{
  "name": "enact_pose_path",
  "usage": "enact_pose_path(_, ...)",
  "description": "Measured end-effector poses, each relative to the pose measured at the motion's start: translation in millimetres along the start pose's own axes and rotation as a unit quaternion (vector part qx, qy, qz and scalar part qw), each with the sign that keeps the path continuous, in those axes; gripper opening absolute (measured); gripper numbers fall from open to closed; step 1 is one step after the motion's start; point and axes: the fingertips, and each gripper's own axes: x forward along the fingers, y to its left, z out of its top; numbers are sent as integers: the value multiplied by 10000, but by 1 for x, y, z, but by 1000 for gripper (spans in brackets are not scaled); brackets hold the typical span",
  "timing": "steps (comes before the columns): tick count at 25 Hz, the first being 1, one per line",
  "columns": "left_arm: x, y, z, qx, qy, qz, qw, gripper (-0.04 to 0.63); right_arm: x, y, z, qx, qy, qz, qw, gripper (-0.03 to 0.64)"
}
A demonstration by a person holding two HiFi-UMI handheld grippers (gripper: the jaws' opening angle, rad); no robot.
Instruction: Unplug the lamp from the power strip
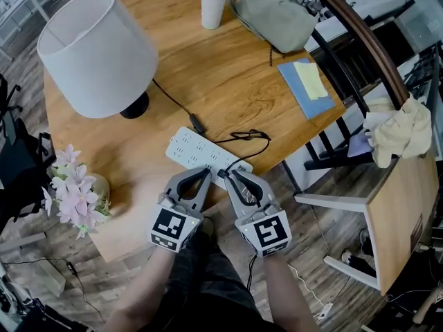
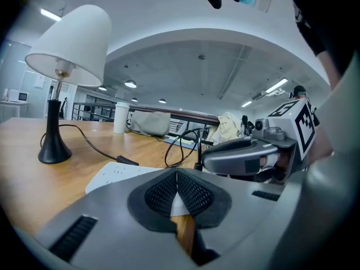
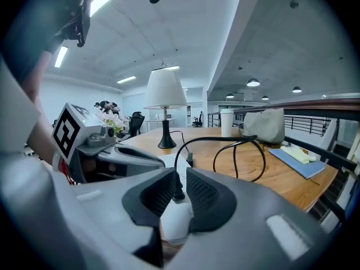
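The lamp (image 1: 97,47) with a white shade stands at the table's far left. Its black cable ends in a plug (image 1: 197,124) seated at the far edge of the white power strip (image 1: 197,149). Both grippers sit side by side at the strip's near end. My left gripper (image 1: 205,175) is shut, pads meeting with nothing between them (image 2: 176,176), just short of the strip (image 2: 121,173). My right gripper (image 1: 232,176) is open a little (image 3: 180,184). A second black cord (image 3: 178,193) leaves the strip's white end between its pads, and loops away over the table.
A paper cup (image 1: 214,3) and a grey bag (image 1: 273,12) stand at the back. A blue notebook (image 1: 308,85) lies near the right edge. Pink flowers (image 1: 76,189) sit at the left front. Right of the table, a chair (image 1: 325,158) holds a cloth (image 1: 401,133).
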Motion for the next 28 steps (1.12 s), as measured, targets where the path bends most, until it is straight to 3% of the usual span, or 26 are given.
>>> enact_pose_path(8,10,4,-10,7,279,30,9996,-2,0,3,6,43,-45,382,9993,63)
enact_pose_path(13,17,2,-12,224,420,-41,9989,-3,5,10,1,-108,111,632,9979,95)
enact_pose_path(21,20,-3,-20,737,720,-62,9947,-3,20,12,-10,-428,383,582,9967,95)
enact_pose_path(28,21,-4,-23,867,832,-53,9927,-3,21,14,-11,-617,449,507,9958,74)
